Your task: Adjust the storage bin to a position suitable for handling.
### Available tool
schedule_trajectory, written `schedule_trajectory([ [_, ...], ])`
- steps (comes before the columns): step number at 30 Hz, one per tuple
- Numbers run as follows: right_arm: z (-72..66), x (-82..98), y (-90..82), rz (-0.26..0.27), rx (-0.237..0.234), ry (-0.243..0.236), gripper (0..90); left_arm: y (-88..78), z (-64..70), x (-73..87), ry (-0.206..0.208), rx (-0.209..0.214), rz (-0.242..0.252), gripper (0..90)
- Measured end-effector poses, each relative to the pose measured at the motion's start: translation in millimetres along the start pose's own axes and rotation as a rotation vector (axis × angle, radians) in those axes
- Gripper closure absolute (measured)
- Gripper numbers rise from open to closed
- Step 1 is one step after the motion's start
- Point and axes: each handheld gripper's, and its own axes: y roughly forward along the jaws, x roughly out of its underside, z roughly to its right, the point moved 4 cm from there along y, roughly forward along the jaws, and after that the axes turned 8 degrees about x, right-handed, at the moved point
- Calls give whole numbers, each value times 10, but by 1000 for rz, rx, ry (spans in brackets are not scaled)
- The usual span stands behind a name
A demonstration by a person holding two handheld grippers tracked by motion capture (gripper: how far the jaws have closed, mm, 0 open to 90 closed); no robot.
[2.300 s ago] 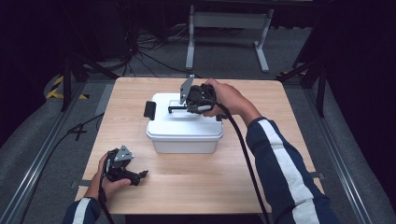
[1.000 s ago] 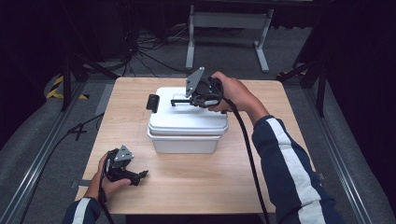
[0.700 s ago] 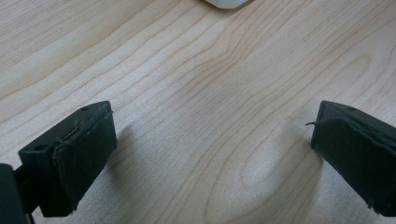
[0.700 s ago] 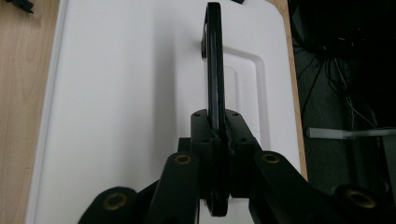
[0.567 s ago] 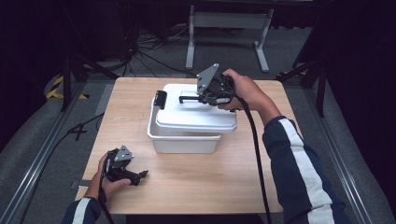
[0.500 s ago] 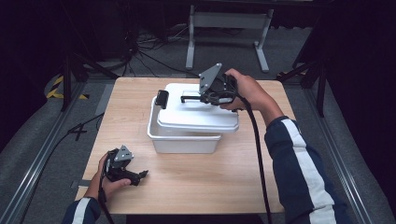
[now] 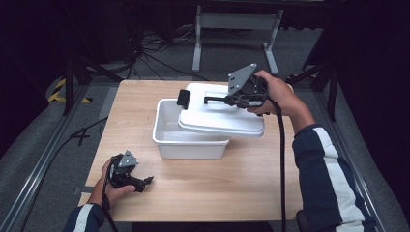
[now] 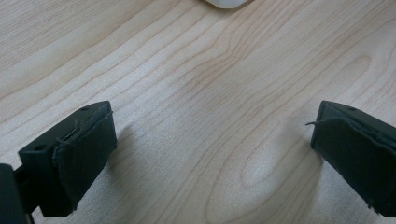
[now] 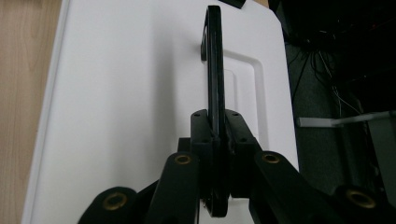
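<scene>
We hold the right claw point(image 7: 231, 100) clamped on the lid's black handle point(image 9: 214, 70), the lid point(image 7: 220, 118) tilted over the bin's point(image 7: 186, 145) right side, while the left claw point(image 7: 145, 182) rests apart on the tabletop point(image 7: 217, 188).

A light wooden table with plain grain point(image 7: 203, 193) stands on a grey carpeted floor point(image 7: 43, 159). Beyond its far edge is a grey metal stand with two splayed legs point(image 7: 237, 21), and left of that lies a tangle of black cables point(image 7: 145, 48). A yellow-and-black striped strip point(image 7: 60, 92), possibly hazard tape, lies near the far left corner, and a grey metal rail point(image 7: 34, 179) runs along the floor on the left
</scene>
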Motion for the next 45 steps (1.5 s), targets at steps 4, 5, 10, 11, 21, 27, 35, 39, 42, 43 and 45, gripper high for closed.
schedule_trajectory([
  [4,17,154,-99,-1,15,21,844,1,3,2,-3,-1,0,7],
  [5,18,190,-117,-5,16,26,844,1,3,2,-3,-1,0,7],
  [10,33,353,-213,-11,25,44,844,0,1,0,-1,0,0,7],
  [11,39,387,-232,-9,28,49,844,-1,3,2,-3,1,-2,7],
  [21,83,708,-427,-45,52,85,843,0,0,0,0,0,0,7],
  [27,107,892,-509,-61,57,106,843,6,-1,0,1,-2,6,7],
  [35,141,1085,-599,-74,56,135,843,2,-1,0,1,-1,2,7],
  [39,151,1189,-622,-89,54,146,842,3,-3,1,4,-3,2,7],
  [42,153,1245,-631,-94,53,156,842,-1,-3,1,4,-1,-3,7],
  [43,144,1311,-632,-104,50,169,842,0,-3,1,4,-1,-1,7],
  [45,146,1339,-631,-108,55,173,842,-1,-3,1,4,-1,-2,7],
])
